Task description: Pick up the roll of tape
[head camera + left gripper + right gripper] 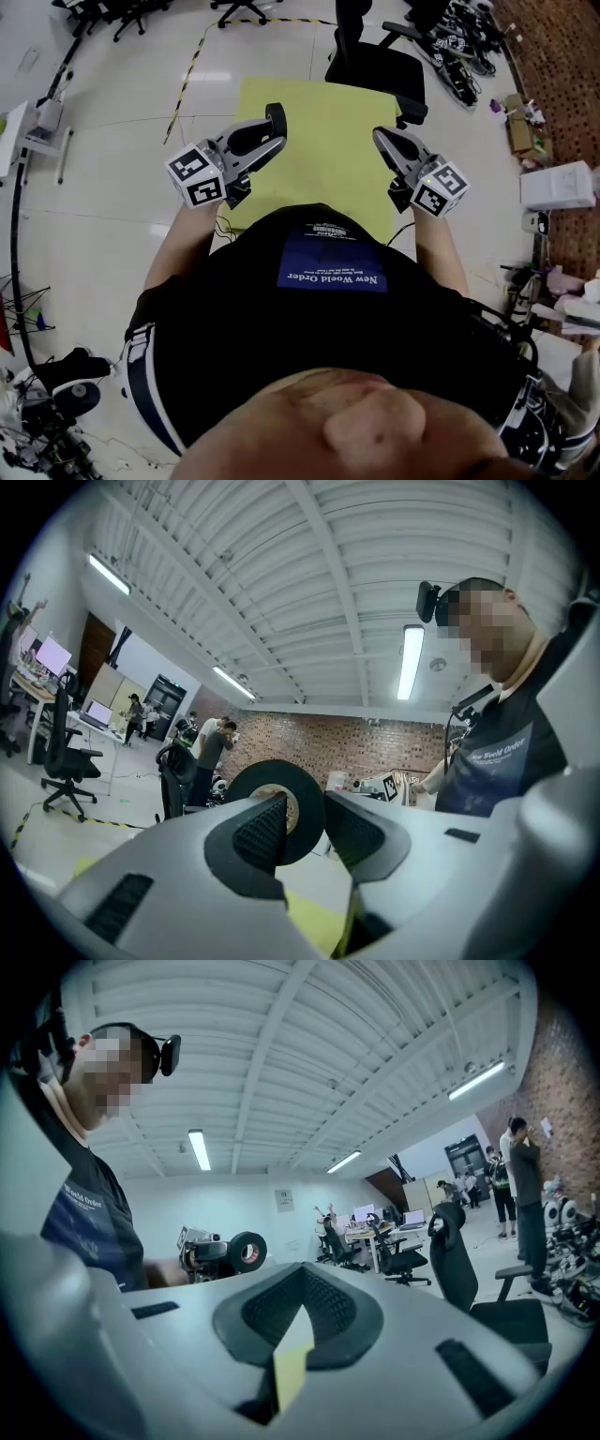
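Your left gripper point(274, 131) is held level in front of your chest, over the left edge of the table point(319, 122). Its jaws are clamped on the roll of tape point(302, 799), which stands upright between the pads. Your right gripper point(382, 139) is level over the right edge, jaw tips together, nothing between them. Both forearms are bent outward at the elbow: left forearm point(183, 246), right forearm point(441, 248). The grippers are well apart and angle slightly inward.

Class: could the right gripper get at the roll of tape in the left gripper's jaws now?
Probably yes: the right gripper, jaws shut, must open first, but only open air separates it from the roll of tape in the left gripper.
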### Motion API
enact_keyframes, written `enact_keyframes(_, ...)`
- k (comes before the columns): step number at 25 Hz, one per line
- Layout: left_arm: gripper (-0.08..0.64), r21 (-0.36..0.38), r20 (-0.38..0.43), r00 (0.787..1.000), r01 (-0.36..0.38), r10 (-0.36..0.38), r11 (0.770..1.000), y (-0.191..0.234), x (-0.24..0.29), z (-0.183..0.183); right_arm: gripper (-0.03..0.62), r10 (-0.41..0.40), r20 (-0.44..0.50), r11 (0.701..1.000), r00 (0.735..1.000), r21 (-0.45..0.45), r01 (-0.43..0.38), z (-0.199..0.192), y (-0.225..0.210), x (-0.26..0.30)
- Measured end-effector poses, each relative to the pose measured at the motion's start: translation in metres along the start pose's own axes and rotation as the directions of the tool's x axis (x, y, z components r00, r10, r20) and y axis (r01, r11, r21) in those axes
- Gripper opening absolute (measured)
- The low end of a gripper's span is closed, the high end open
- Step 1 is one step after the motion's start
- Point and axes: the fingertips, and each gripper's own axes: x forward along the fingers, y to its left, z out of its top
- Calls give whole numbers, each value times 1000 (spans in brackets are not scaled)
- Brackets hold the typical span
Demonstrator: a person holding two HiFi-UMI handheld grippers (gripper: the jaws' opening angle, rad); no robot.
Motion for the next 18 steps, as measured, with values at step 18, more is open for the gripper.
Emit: enact_keyframes(18, 132, -11, -3, 1000, 9, -9, 1000, -5, -3, -5, -15, 16, -14, 1000, 1000, -6, -16, -7, 9, 2)
